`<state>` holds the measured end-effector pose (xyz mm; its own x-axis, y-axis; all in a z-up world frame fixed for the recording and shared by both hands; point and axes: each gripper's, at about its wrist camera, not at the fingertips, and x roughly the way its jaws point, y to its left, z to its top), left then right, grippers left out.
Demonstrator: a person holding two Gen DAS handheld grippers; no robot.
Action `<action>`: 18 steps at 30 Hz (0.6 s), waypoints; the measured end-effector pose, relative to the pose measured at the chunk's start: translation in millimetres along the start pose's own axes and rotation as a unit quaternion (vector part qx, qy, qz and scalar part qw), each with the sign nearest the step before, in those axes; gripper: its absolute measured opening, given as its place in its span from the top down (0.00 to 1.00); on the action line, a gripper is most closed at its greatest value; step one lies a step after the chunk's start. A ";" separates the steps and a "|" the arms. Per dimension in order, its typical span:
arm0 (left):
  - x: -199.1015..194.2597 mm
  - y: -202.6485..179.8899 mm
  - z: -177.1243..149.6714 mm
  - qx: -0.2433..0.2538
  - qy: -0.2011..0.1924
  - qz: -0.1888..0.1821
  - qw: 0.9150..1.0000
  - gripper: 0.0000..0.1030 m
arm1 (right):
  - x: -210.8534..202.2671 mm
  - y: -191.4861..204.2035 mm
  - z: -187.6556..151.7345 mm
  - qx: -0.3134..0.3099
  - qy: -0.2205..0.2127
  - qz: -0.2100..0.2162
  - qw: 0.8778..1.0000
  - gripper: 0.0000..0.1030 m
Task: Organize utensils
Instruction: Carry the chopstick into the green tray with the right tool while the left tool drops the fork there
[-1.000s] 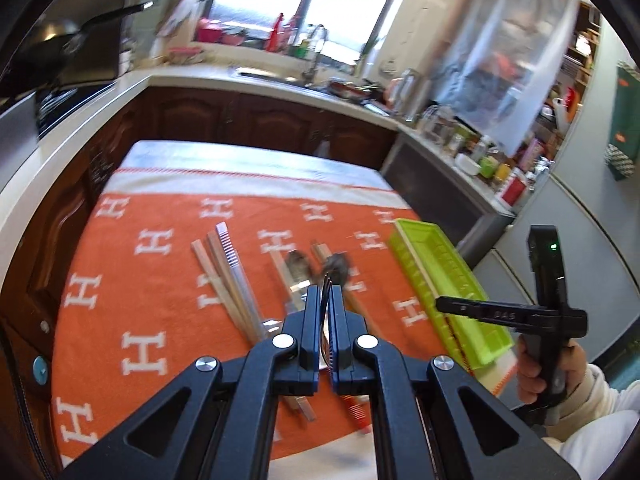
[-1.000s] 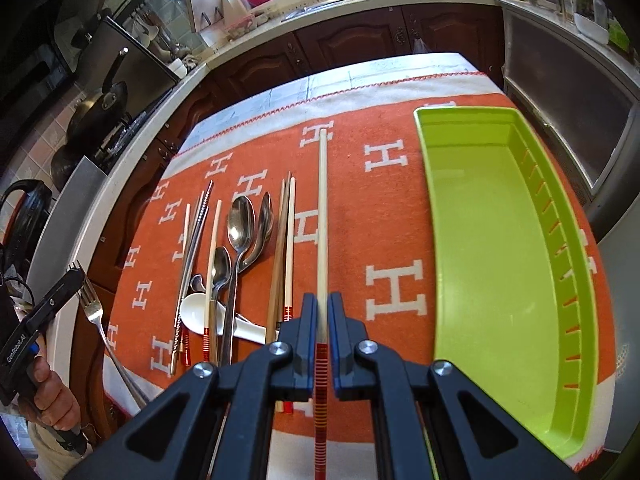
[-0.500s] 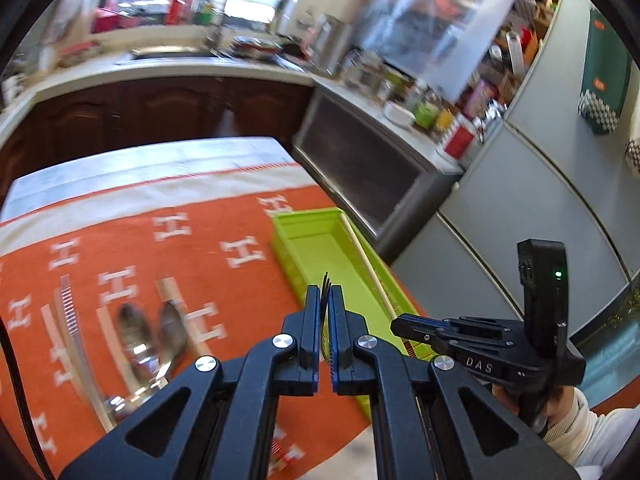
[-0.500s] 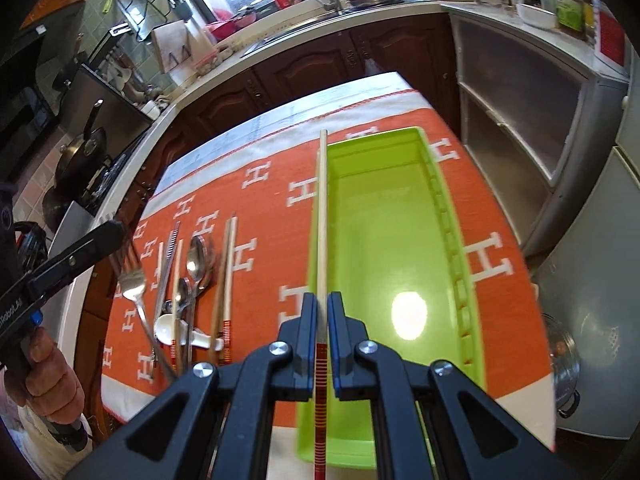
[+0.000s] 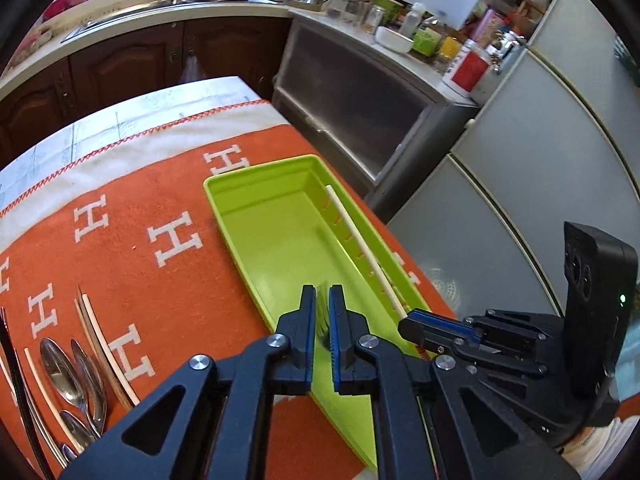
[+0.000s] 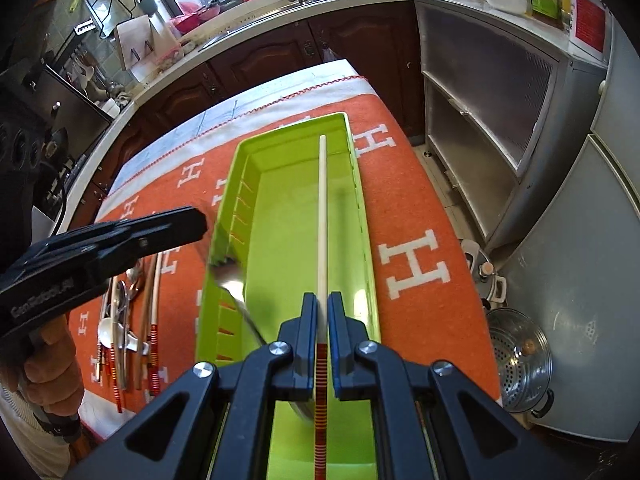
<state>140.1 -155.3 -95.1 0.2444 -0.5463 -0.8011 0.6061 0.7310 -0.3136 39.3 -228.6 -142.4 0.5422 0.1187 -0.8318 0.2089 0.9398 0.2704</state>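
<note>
A lime green tray [image 5: 276,236] lies on the orange towel; it also shows in the right wrist view [image 6: 280,248]. My left gripper [image 5: 322,320] is shut on a metal fork [image 5: 322,312], held over the tray's near end; the fork [image 6: 232,280] shows above the tray's left wall in the right wrist view. My right gripper [image 6: 322,320] is shut on a pale chopstick [image 6: 322,208] with a red-striped end, held lengthwise over the tray's right side. The chopstick [image 5: 364,252] runs along the tray's right wall in the left wrist view.
Spoons [image 5: 68,372], chopsticks [image 5: 98,340] and other utensils lie on the orange towel [image 5: 160,280] left of the tray. The table edge is just right of the tray; a steel steamer pot [image 6: 520,360] stands on the floor below. Kitchen cabinets [image 6: 280,52] stand behind.
Both grippers moved right from the utensil row to over the green tray, carrying the fork and the chopstick. The chopstick shifted from the tray's left wall to its right side.
</note>
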 end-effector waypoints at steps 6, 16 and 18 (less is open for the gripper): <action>-26.5 5.9 -2.5 -0.027 -0.045 0.038 0.998 0.71 | 10.4 3.1 4.2 -0.011 0.007 -0.018 1.000 0.94; -88.9 25.2 -46.0 -0.053 -0.090 0.106 0.989 0.40 | 7.3 4.0 2.7 0.003 0.012 -0.015 1.000 0.94; -96.7 31.3 -59.1 -0.064 -0.080 0.118 0.988 0.40 | 4.2 8.3 1.1 -0.002 0.009 -0.016 1.000 0.94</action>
<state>90.7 -55.4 -57.6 0.4896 -0.4053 -0.7720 0.4204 0.8854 -0.1982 44.3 -220.7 -143.1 0.5196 0.0939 -0.8492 0.2233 0.9444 0.2411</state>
